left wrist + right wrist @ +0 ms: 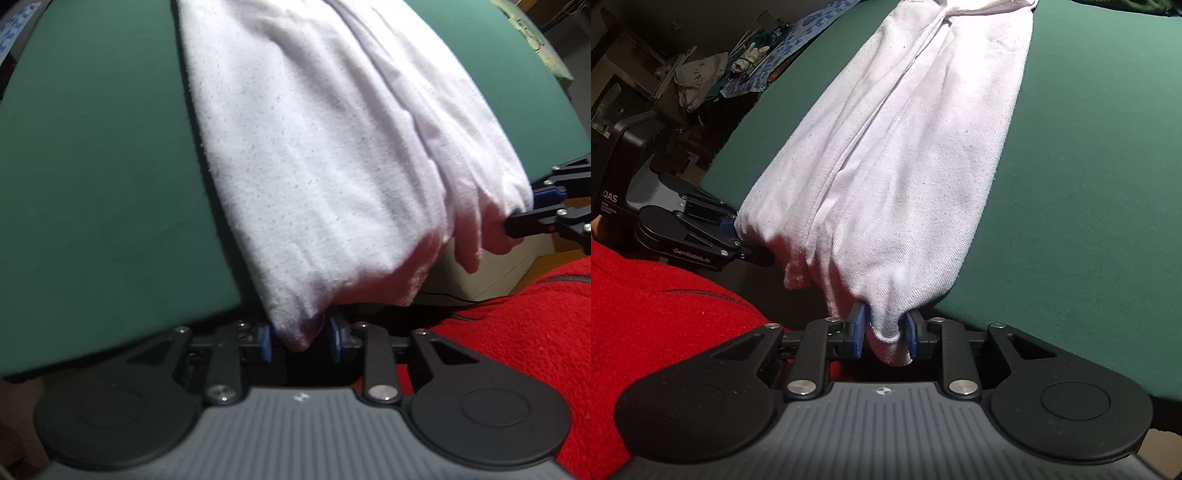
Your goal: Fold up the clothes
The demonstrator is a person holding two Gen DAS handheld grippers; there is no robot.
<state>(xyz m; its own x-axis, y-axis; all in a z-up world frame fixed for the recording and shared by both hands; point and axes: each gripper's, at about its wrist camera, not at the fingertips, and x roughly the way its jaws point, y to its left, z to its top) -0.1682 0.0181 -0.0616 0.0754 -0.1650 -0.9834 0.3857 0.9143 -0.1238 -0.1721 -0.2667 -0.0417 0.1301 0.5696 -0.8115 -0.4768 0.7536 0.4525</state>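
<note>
A flat table point(1089, 147) covered in smooth dark green felt is carrying a white shirt point(905, 147) of fine pitted knit, gathered lengthwise into a long, narrow band with soft ridges and creases running along it. The shirt is stretching from the far part of the table toward its near edge, and its near end is hanging over that edge in two drooping corners. A red fleecy sleeve point(665, 314) of the person is lying below the table edge, nubbly and thick. The left gripper point(301, 341), black with blue pads, is pointing steeply down at the near edge, and one hanging corner of the shirt is sitting between its fingers; the pads are standing a little apart, the left one at the cloth and the right one showing a gap, so the hold is looking loose. The right gripper point(885, 334) is tilting downward toward the table, with the other corner bunching between its blue pads, which are parted slightly and lying close against the fabric on both sides; whether they are pressing it I cannot tell.
</note>
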